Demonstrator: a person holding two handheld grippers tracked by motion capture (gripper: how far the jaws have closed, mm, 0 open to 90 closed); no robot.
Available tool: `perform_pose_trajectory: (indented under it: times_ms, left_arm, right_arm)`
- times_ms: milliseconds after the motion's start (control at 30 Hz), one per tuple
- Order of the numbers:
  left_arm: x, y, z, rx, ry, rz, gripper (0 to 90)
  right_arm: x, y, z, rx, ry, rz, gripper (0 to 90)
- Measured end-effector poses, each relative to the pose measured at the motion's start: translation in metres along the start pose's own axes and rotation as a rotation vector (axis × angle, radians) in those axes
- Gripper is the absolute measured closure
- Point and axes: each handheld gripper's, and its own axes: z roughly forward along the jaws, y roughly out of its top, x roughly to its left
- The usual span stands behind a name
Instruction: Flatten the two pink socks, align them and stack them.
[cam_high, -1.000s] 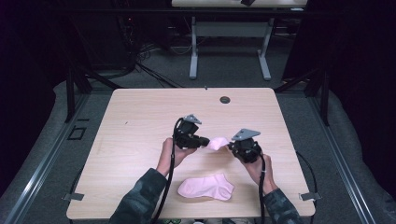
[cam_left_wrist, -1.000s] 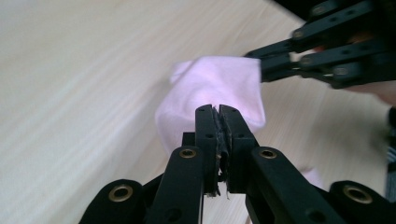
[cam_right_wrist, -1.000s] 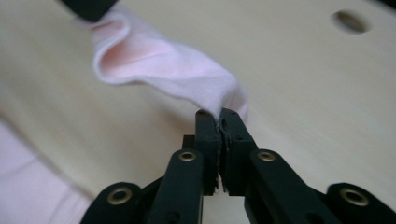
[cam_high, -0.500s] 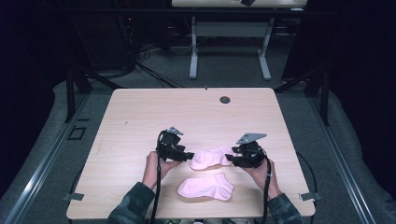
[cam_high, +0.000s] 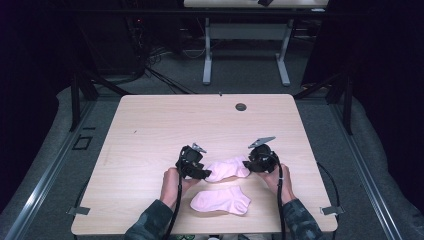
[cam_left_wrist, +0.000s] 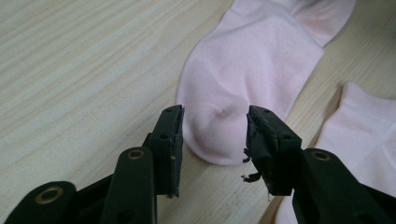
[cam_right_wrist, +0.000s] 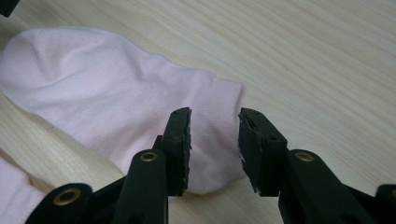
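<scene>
A pink sock (cam_high: 228, 168) lies lengthwise between the left gripper (cam_high: 202, 173) and right gripper (cam_high: 248, 163) on the desk (cam_high: 150, 130); both sets of fingers (cam_left_wrist: 170, 135) released, just been narrowing around its ends.

High view: above person's side, facing forward-down, far | gripper views: close, low over table (cam_high: 150, 130) | shared: upper pink sock (cam_high: 227, 169).

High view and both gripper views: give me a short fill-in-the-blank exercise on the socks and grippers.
1. Both socks on the table are ____ in colour.
2. The number of socks on the table is ____.
3. The left gripper and the right gripper each sit at an end of the ____ sock, not the near sock.
4. Both grippers' jaws stand ____.

Missing words: pink; two; far; open
</scene>
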Motion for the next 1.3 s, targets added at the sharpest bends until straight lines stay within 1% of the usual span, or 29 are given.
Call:
perform_pose_trajectory:
  times_ms: [67,133,167,267,300,367,400,433,467,500,533,567,667,700,767,800,867,900,967,1000,1033,1067,1100,1133,1167,1200,1233,1267,1300]
  left_arm:
    - [-0.004,0.0,0.002,0.017,0.051,0.028,56.5]
    - [-0.004,-0.001,0.004,0.024,0.047,0.032,56.0]
    - [-0.003,-0.002,0.005,0.024,0.05,0.033,56.6]
    - [0.0,-0.005,0.006,0.02,0.035,0.021,60.2]
    - [0.001,-0.006,0.006,0.018,0.034,0.022,61.6]
    - [0.002,-0.008,0.007,0.021,0.024,0.027,65.3]
    - [0.002,-0.008,0.008,0.02,0.024,0.03,67.0]
    - [0.003,-0.009,0.008,0.018,0.015,0.032,69.1]
    - [0.003,-0.01,0.008,0.019,0.009,0.032,72.9]
    - [0.003,-0.01,0.009,0.02,0.009,0.035,74.8]
    - [0.004,-0.01,0.009,0.021,0.008,0.04,77.2]
    - [0.004,-0.011,0.009,0.024,0.006,0.046,80.3]
    - [0.004,-0.011,0.01,0.028,0.008,0.057,86.4]
    - [0.005,-0.011,0.01,0.03,0.004,0.059,87.1]
    - [0.007,-0.012,0.009,0.029,0.001,0.054,87.9]
    - [0.009,-0.012,0.008,0.032,0.012,0.057,87.9]
    - [0.013,-0.014,0.006,0.037,0.015,0.051,88.0]
    - [0.015,-0.016,0.004,0.04,0.022,0.051,87.8]
    - [0.019,-0.017,0.003,0.039,0.023,0.043,87.6]
    - [0.02,-0.018,0.003,0.037,0.02,0.032,86.7]
    - [0.02,-0.018,0.002,0.038,0.019,0.031,85.0]
    - [0.021,-0.018,0.002,0.035,0.021,0.023,80.3]
    - [0.022,-0.018,0.0,0.028,0.021,0.011,72.9]
    - [0.023,-0.018,-0.001,0.014,0.016,-0.007,63.2]
    - [0.024,-0.019,-0.005,-0.007,0.018,-0.018,58.1]
    - [0.024,-0.019,-0.007,-0.02,0.018,-0.026,51.4]
    - [0.024,-0.018,-0.009,-0.029,0.013,-0.033,47.4]
    - [0.024,-0.018,-0.01,-0.035,0.015,-0.039,41.9]
    - [0.023,-0.018,-0.01,-0.039,0.023,-0.047,37.5]
  right_arm:
    - [0.004,0.001,0.001,0.011,0.001,-0.023,63.7]
    - [0.008,0.0,0.003,0.014,-0.009,-0.031,63.5]
    - [0.008,0.0,0.004,0.03,-0.005,-0.041,63.4]
    - [0.01,-0.002,0.005,0.034,0.0,-0.049,64.3]
    - [0.01,-0.002,0.005,0.054,-0.001,-0.06,65.0]
    - [0.012,-0.004,0.007,0.051,-0.003,-0.064,66.9]
    - [0.013,-0.005,0.007,0.049,0.001,-0.062,69.2]
    - [0.013,-0.005,0.007,0.049,-0.001,-0.064,71.1]
    - [0.014,-0.005,0.006,0.057,0.004,-0.061,74.3]
    - [0.015,-0.006,0.007,0.047,0.003,-0.049,75.7]
    - [0.014,-0.007,0.006,0.049,0.011,-0.053,77.9]
    - [0.015,-0.007,0.006,0.047,0.017,-0.045,80.3]
    - [0.016,-0.01,0.005,0.035,0.055,-0.003,84.3]
    - [0.016,-0.011,0.005,0.038,0.067,0.008,84.8]
    - [0.019,-0.014,0.004,0.021,0.088,0.046,85.1]
    - [0.019,-0.014,0.004,0.027,0.091,0.041,85.1]
    - [0.022,-0.016,0.003,0.019,0.085,0.035,84.9]
    - [0.021,-0.016,0.002,0.027,0.085,0.023,83.8]
    - [0.021,-0.016,0.002,0.033,0.086,0.026,82.2]
    - [0.02,-0.016,0.003,0.014,0.085,0.041,80.1]
    - [0.019,-0.016,0.003,0.008,0.092,0.044,78.0]
    - [0.018,-0.015,0.002,0.012,0.086,0.04,75.0]
    - [0.018,-0.015,0.001,0.007,0.084,0.04,71.1]
    - [0.017,-0.016,-0.001,-0.006,0.081,0.043,65.7]
    - [0.015,-0.016,-0.004,-0.014,0.077,0.046,62.7]
    - [0.012,-0.016,-0.008,-0.032,0.065,0.064,55.7]
    - [0.011,-0.016,-0.01,-0.047,0.058,0.075,49.7]
    - [0.009,-0.016,-0.012,-0.052,0.047,0.08,41.8]
    - [0.008,-0.016,-0.013,-0.055,0.044,0.089,37.2]
